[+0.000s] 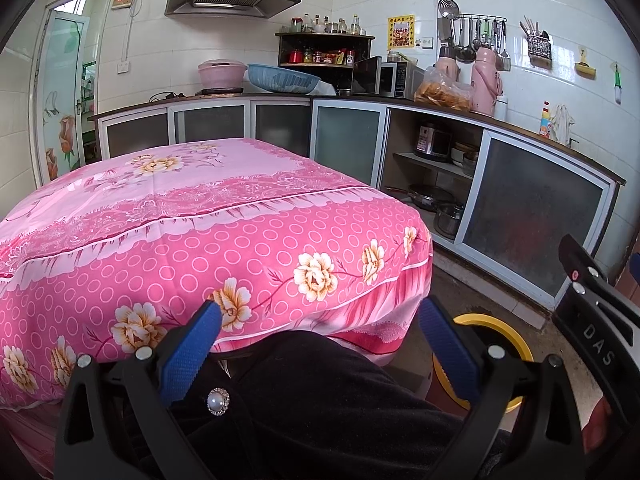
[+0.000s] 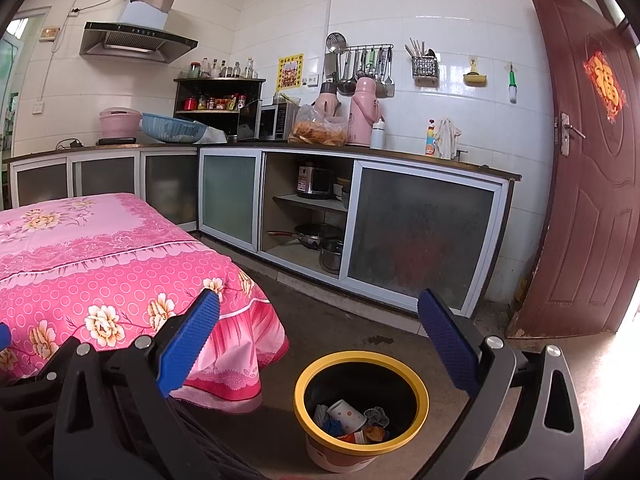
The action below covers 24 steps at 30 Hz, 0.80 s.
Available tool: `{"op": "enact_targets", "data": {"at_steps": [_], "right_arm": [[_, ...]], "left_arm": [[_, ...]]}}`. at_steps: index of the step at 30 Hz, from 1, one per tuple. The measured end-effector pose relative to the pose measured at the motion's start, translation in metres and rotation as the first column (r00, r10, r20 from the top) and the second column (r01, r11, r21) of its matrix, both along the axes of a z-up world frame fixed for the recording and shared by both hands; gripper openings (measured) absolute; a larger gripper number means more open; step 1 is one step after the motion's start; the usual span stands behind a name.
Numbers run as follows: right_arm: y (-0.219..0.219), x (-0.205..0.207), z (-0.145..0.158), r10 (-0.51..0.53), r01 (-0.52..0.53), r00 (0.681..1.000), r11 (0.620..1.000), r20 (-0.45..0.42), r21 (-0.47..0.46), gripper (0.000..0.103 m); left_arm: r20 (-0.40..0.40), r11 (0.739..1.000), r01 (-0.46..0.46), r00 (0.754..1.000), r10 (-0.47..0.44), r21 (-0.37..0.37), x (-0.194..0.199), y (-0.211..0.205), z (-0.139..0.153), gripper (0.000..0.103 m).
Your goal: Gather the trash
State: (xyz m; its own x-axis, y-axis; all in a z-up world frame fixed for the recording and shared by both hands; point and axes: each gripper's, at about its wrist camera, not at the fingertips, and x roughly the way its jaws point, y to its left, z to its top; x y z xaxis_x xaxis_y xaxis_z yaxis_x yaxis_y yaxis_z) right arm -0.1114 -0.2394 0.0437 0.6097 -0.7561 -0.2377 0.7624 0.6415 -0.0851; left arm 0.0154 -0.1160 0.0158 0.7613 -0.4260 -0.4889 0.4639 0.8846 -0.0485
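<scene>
Showing only in the right view, trash (image 2: 352, 420) fills the bin (image 2: 416, 412); both tongs (image 1: 320, 344) (image 2: 320, 344) gape empty.

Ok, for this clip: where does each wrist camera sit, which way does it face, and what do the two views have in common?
Left wrist: low at the table's near edge, facing over the pink floral tablecloth toward the corner counter; the open left gripper jaws, a dark garment with a pearl button and the right gripper show.
Right wrist: further right, facing the counter and tilted toward the yellow-rimmed trash bin on the floor; the open right gripper jaws show.
Shared: tablecloth, bin, range hood, pink thermos.
</scene>
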Motion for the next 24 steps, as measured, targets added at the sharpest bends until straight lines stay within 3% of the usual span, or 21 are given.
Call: {"op": "enact_targets", "data": {"at_steps": [24], "right_arm": [[-0.0005,0.0000,0.0009,0.000,0.000,1.000,1.000,-0.001,0.002,0.095]], "left_arm": [[-0.012,1.000,0.004,1.000,-0.004,0.016,0.0052,0.0015,-0.0048,0.095]]}}
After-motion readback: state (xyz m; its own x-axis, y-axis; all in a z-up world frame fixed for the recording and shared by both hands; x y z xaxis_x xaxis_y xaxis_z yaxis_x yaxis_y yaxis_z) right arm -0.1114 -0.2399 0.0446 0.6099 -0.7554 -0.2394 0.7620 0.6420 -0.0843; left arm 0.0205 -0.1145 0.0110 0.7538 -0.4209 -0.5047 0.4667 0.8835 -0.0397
